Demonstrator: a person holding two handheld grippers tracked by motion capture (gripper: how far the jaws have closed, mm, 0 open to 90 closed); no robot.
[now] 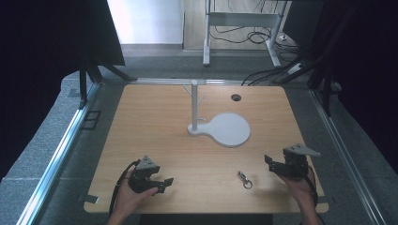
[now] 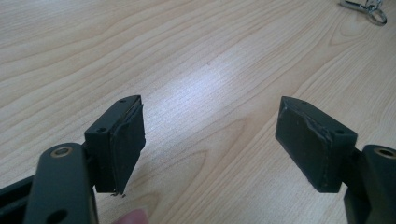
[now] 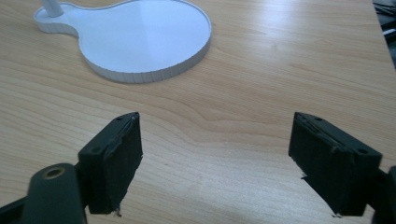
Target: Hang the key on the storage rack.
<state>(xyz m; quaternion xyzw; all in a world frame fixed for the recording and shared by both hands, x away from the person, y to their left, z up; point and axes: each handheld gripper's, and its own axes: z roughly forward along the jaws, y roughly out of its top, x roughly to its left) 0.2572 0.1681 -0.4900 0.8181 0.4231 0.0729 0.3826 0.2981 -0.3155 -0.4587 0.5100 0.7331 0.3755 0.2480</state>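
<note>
**Inspector:** Item under review: a small metal key clip [image 1: 244, 179], silver, with a short clasp body and a split ring at one end. It lies flat on the wooden counter [image 1: 164, 122], between the two tools and nearer the right tool [image 1: 271, 162], just off that tool's jaw side. Nothing touches it.

**Clerk:** Orientation?

**Inspector:** In the high view its long axis runs slantwise, the clasp end toward the white stand [image 1: 220, 127], the ring end toward the person's edge. From the left tool [image 2: 210, 135] it sits well ahead, at the upper right of that tool's view [image 2: 366, 7].

**Clerk:** Tool state?

**Inspector:** Both spread wide, bare wood between the pads. Right tool [image 3: 215, 158] faces the stand's round tray [image 3: 140, 37]; the left is hand-held over the counter.
</note>
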